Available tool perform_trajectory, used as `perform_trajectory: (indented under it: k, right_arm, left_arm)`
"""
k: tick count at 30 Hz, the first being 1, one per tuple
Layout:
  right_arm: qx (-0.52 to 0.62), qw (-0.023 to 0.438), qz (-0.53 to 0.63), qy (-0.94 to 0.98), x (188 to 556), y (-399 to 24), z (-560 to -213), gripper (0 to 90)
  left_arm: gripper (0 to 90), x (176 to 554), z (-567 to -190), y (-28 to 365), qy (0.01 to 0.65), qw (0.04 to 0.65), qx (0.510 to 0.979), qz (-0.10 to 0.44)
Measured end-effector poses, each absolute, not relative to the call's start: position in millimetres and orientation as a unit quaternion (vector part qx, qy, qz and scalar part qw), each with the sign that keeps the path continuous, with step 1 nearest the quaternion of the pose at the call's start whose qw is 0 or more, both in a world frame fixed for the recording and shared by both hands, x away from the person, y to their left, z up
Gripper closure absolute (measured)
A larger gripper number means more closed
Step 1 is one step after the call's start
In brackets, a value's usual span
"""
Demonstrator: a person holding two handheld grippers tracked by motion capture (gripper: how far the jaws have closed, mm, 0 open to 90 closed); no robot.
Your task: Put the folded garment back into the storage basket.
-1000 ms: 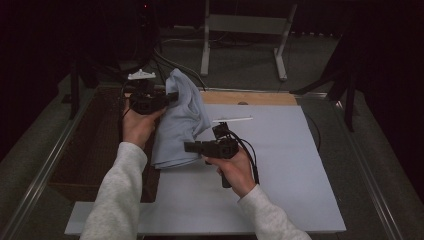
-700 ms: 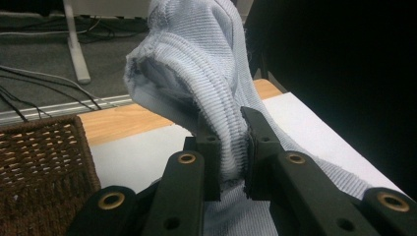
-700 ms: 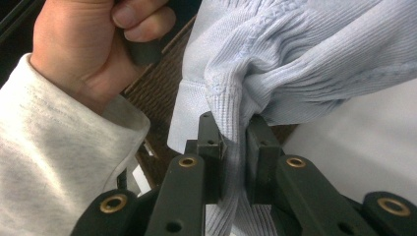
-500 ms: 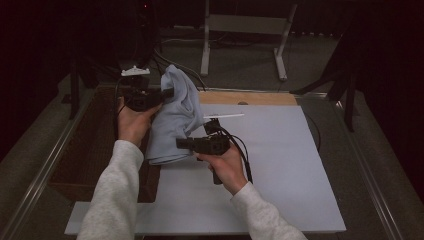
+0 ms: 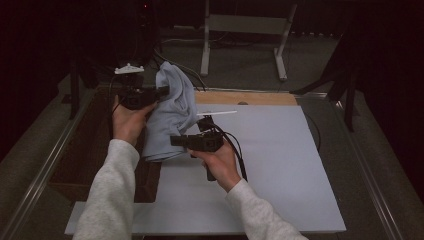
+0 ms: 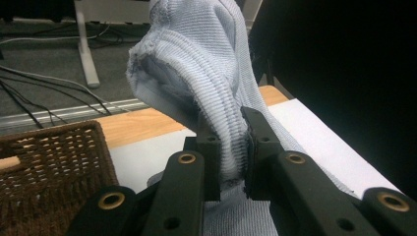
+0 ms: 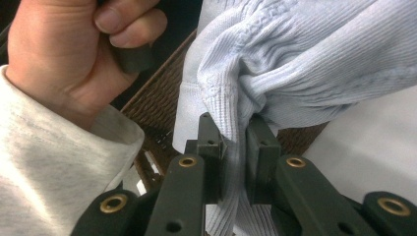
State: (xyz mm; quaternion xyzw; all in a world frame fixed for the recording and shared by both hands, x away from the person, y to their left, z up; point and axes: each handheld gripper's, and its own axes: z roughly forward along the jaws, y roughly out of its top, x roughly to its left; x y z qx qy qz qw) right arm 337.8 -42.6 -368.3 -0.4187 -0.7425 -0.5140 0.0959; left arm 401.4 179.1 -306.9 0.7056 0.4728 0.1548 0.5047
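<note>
- My left gripper [image 5: 162, 91] pinches the cloth [image 5: 172, 117] high above the basket [image 6: 54, 167]; I keep it raised.
- My right gripper [image 5: 175, 140] pinches its lower edge; I draw it toward the surface [image 5: 280, 150], spreading evenly without tugging loose.

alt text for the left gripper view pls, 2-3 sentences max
The left gripper has its two black jaws shut on a fold of a pale blue ribbed knit garment, which rises bunched above them. A brown wicker basket sits at lower left beside a white board with a wooden strip along its far edge.
</note>
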Motion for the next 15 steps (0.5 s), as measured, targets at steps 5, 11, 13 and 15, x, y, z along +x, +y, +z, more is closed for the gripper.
perform_trajectory:
  k: [5, 11, 13, 15]
  right_arm:
    - [-0.418, 0.095, -0.515, -0.742, 338.9, -38.5, -367.9, 80.4]
    - [-0.411, 0.099, -0.524, -0.739, 339.1, -32.8, -361.7, 80.4]
    - [-0.411, 0.101, -0.524, -0.739, 339.2, -29.8, -362.5, 80.4]
    - [-0.412, 0.102, -0.521, -0.74, 339.3, -26.3, -364.8, 80.4]
  left_arm:
    - [80.2, 400.2, -304.1, 184.8, 0.476, 0.51, 0.7, 0.157]
    - [80.2, 397.2, -296.4, 193.1, 0.476, 0.515, 0.693, 0.166]
    - [80.2, 396.4, -295.3, 195.2, 0.477, 0.513, 0.694, 0.169]
    - [80.2, 396.0, -295.9, 197.8, 0.479, 0.51, 0.694, 0.17]
